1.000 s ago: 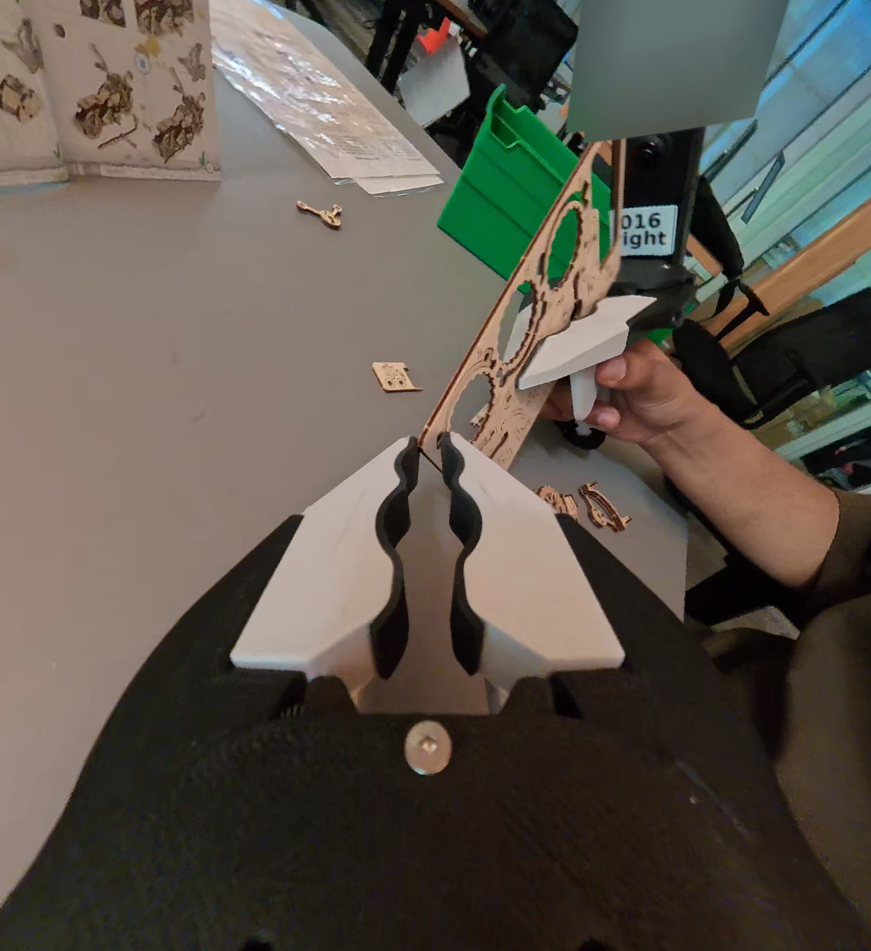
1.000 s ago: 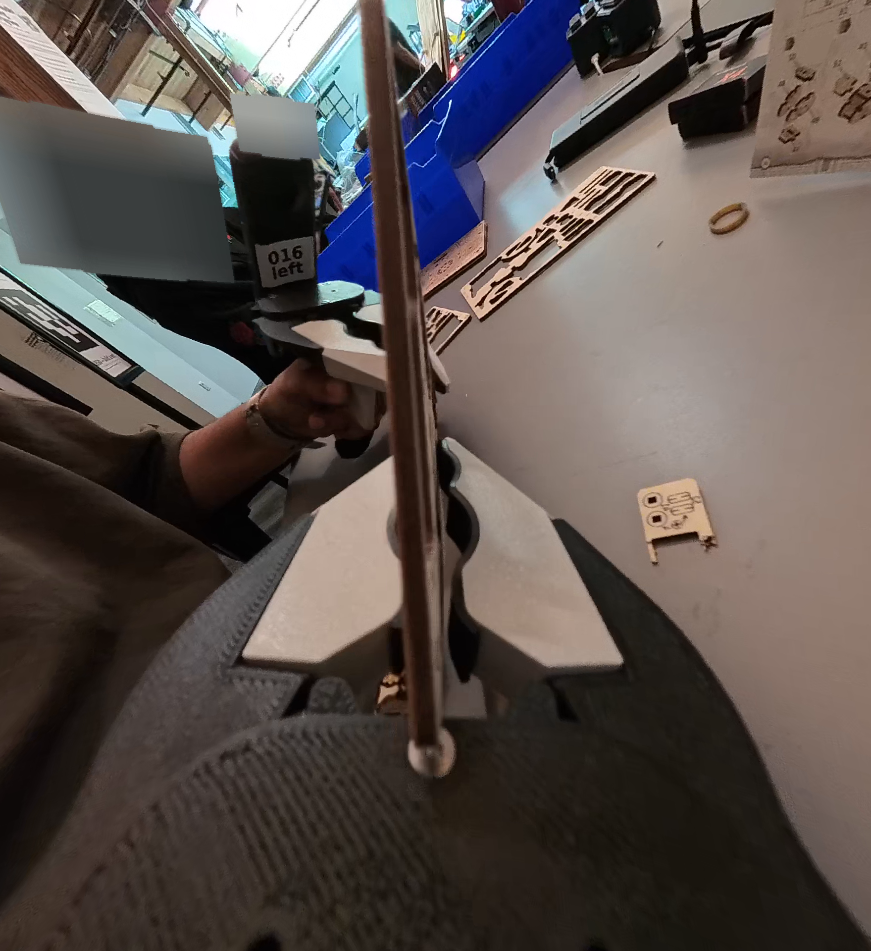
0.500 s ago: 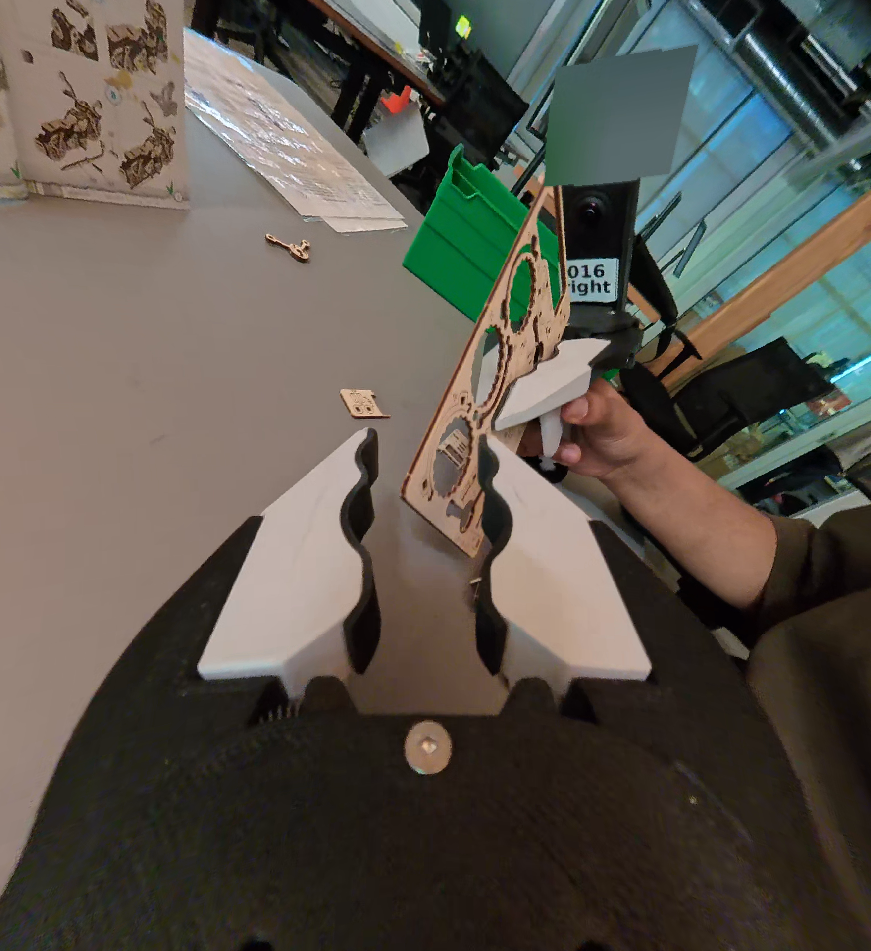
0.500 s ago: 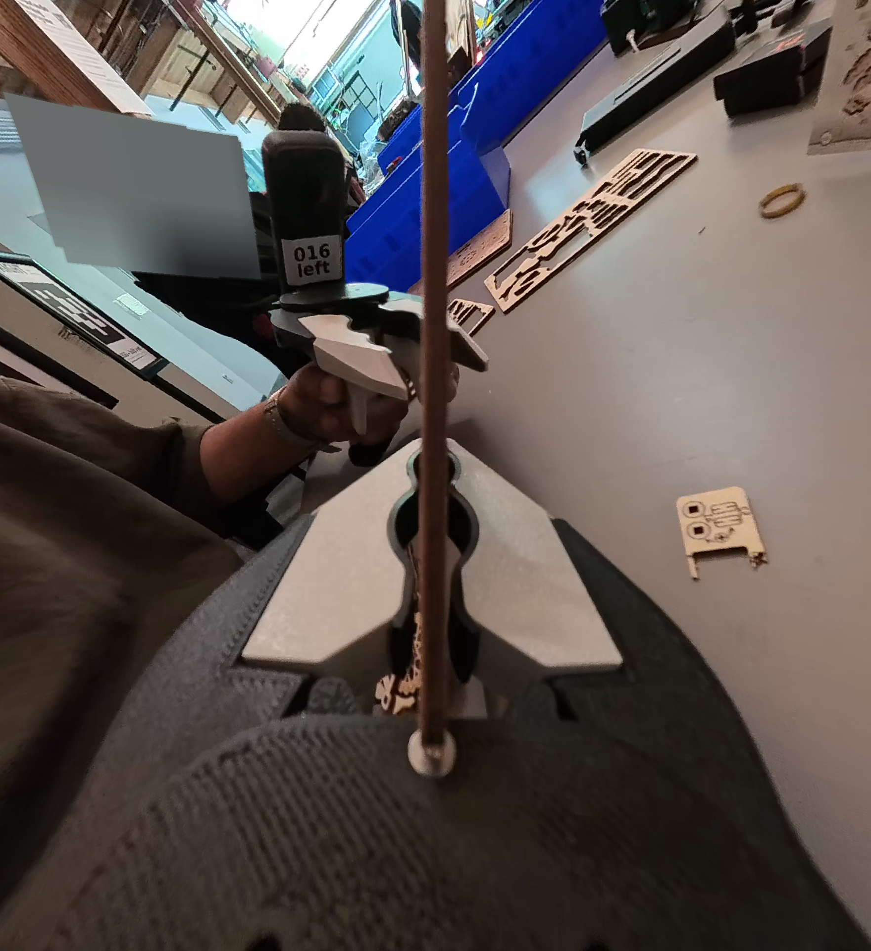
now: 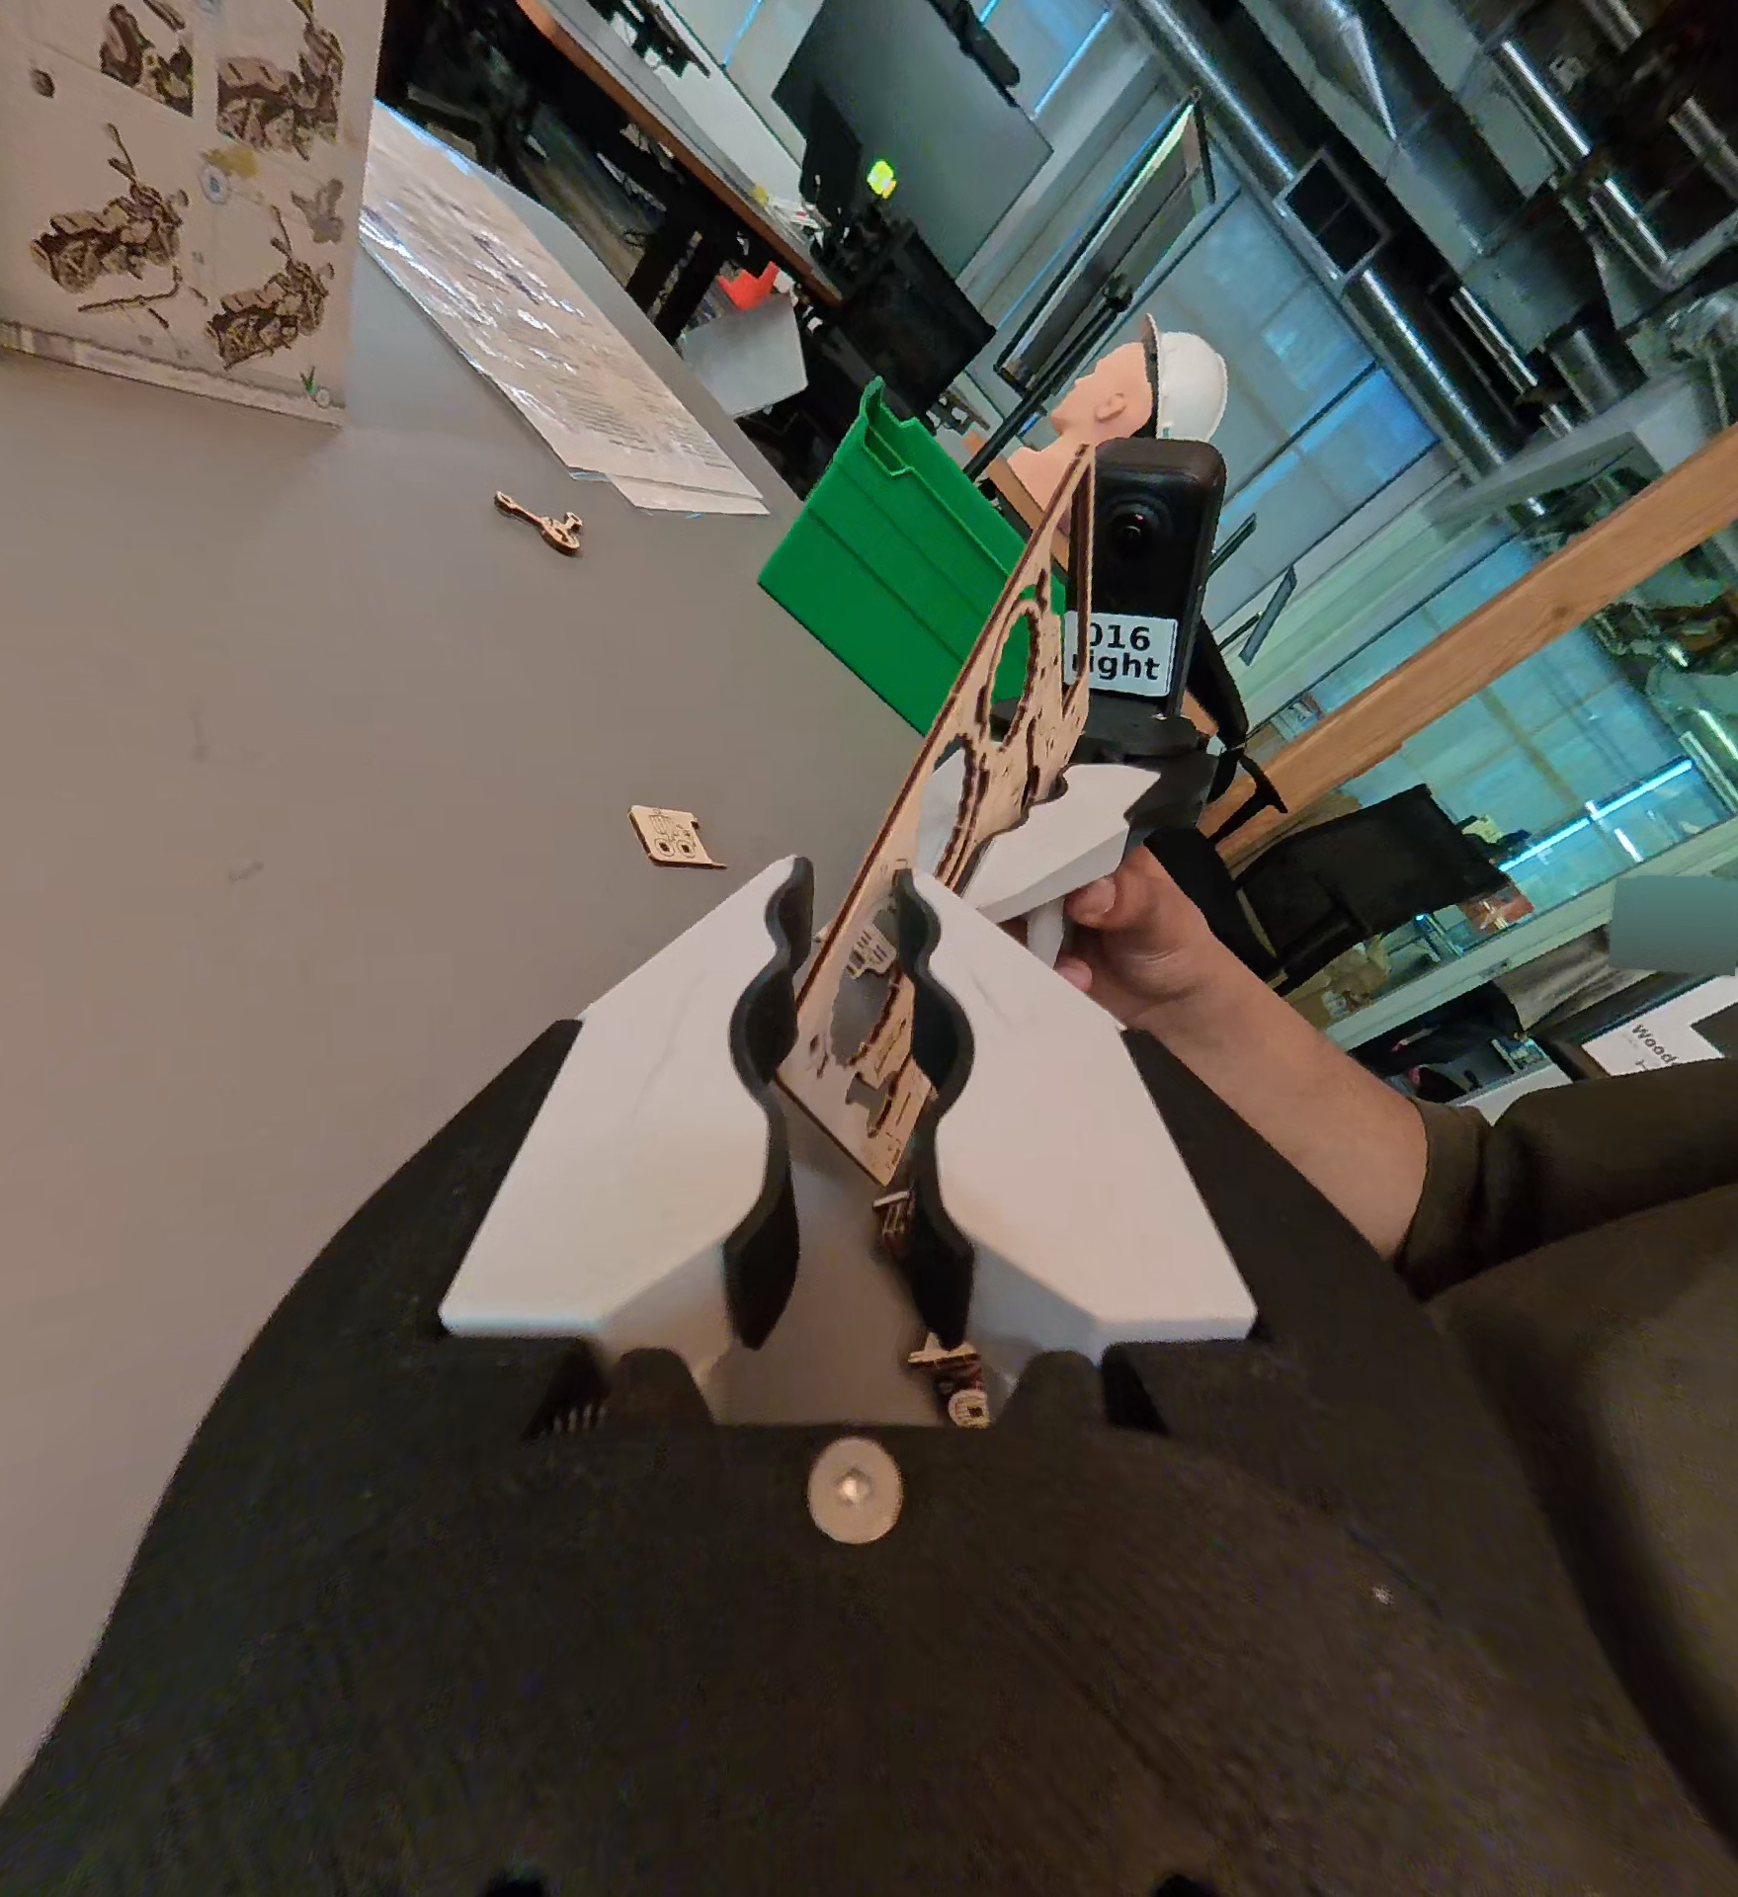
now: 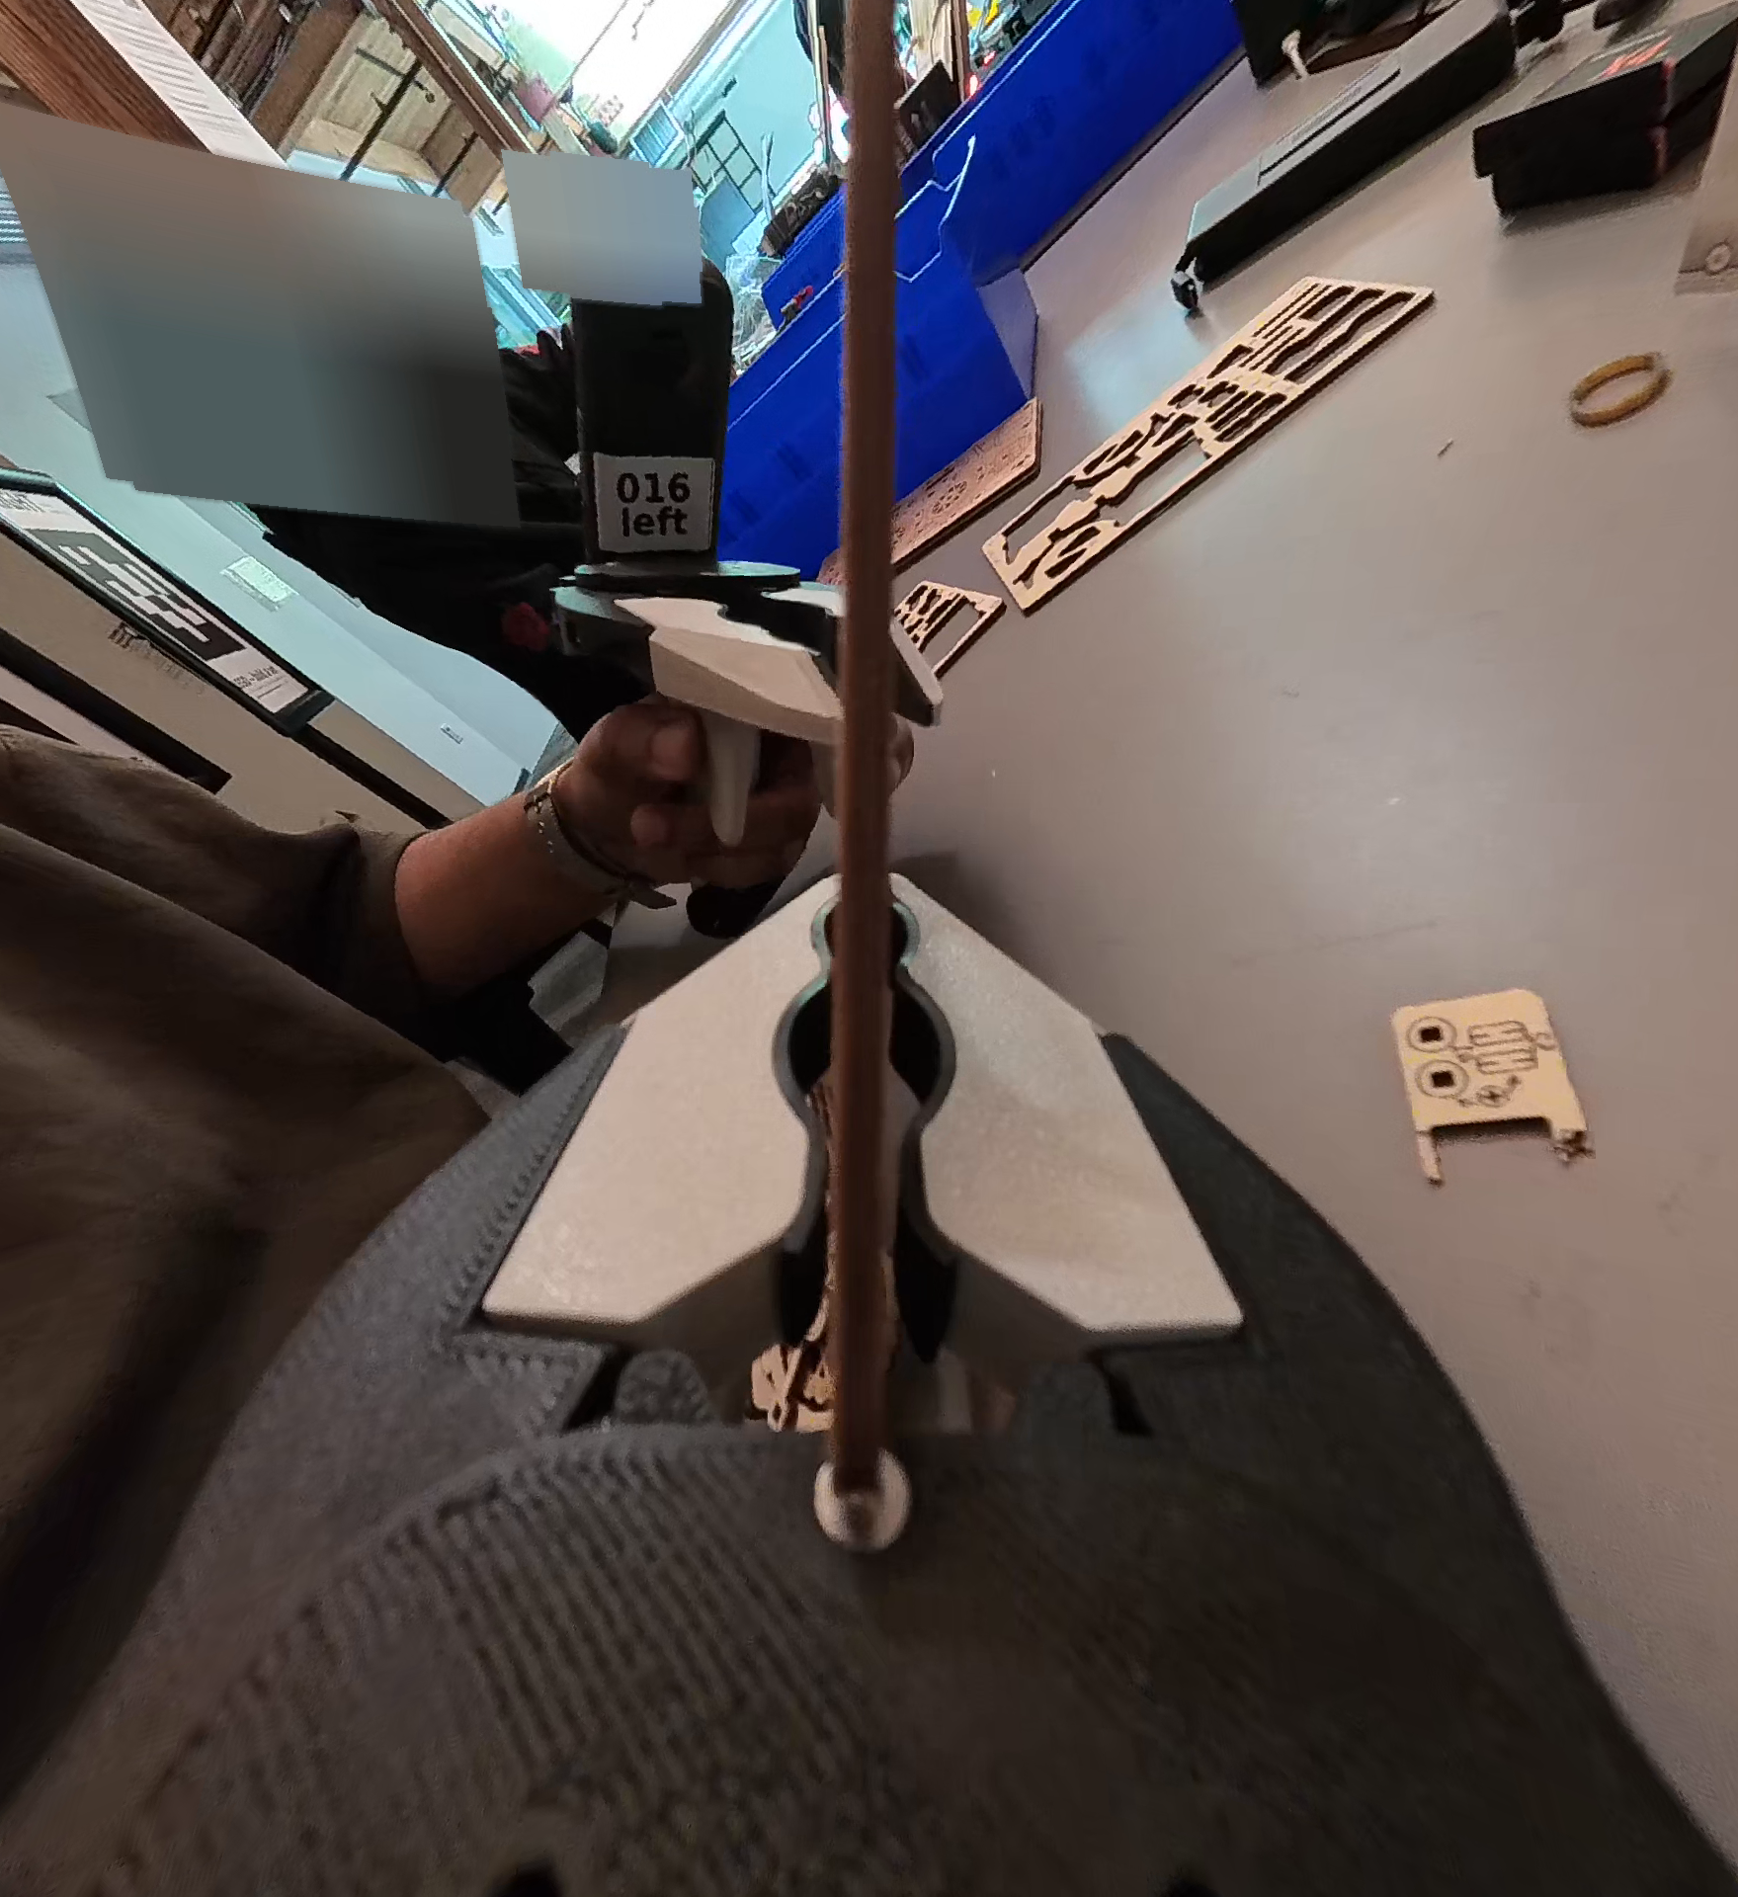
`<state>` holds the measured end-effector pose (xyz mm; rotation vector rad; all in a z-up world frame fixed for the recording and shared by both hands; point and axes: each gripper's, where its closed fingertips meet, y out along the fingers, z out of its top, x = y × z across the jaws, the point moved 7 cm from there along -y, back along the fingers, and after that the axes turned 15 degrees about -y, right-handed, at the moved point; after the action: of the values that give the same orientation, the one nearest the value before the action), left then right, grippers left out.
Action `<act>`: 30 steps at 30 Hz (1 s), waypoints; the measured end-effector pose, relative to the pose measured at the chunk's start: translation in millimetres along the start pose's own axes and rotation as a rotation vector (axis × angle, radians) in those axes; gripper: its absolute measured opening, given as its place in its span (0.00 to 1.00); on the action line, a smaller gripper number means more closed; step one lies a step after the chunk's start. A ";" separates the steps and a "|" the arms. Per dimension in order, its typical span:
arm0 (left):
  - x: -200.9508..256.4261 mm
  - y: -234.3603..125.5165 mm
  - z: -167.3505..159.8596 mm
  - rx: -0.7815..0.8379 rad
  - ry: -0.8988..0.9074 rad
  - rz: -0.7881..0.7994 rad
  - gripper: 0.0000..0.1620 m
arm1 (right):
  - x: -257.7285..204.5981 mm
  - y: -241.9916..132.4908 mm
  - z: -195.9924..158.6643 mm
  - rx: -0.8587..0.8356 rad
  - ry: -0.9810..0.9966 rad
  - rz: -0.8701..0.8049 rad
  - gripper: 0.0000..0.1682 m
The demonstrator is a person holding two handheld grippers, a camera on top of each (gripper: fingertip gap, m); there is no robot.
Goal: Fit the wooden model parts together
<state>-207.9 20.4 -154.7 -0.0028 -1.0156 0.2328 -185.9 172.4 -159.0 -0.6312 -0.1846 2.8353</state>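
A thin laser-cut wooden sheet (image 5: 998,739) with cut-out holes is held upright above the grey table (image 5: 228,719). My right gripper (image 6: 862,903) is shut on the sheet, which shows edge-on in the right wrist view (image 6: 859,411). My left gripper (image 5: 852,878) is open, with a narrow gap. The sheet's lower corner sits between its fingers and leans against the right one. In the right wrist view the left gripper's white fingers (image 6: 741,667) straddle the sheet. A small loose wooden card (image 5: 672,834) lies flat on the table to the side (image 6: 1485,1068).
A key-shaped wooden piece (image 5: 541,524) and printed instruction sheets (image 5: 125,205) lie farther back. A green bin (image 5: 875,575) stands past the table edge. Spent part sheets (image 6: 1203,431), a rubber band (image 6: 1619,388), blue bins (image 6: 947,339) and black boxes (image 6: 1604,133) sit far off. My two grippers' fingertips are within a few centimetres of each other.
My left gripper was shut on the sheet's corner, then opened wide, and now has narrowed with the sheet deeper between its fingers. The right gripper kept its grip throughout.
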 end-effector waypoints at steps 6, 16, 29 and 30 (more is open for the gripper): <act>-0.3 1.3 -0.4 0.007 -0.005 0.019 0.05 | 0.4 1.1 -1.0 -0.014 -0.010 -0.017 0.01; 3.3 2.2 -1.5 0.032 0.116 0.090 0.03 | -1.5 2.1 -0.1 -0.022 -0.050 -0.039 0.01; 3.0 2.3 -3.5 -0.002 0.187 0.107 0.14 | 5.7 -5.3 0.6 0.017 -0.004 -0.053 0.01; 1.6 0.9 -2.0 -0.001 0.167 0.094 0.15 | 6.2 -7.9 2.3 0.036 0.002 -0.051 0.01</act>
<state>-205.6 21.9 -154.5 -0.0699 -0.8505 0.3123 -190.8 181.4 -158.1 -0.6131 -0.1471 2.7830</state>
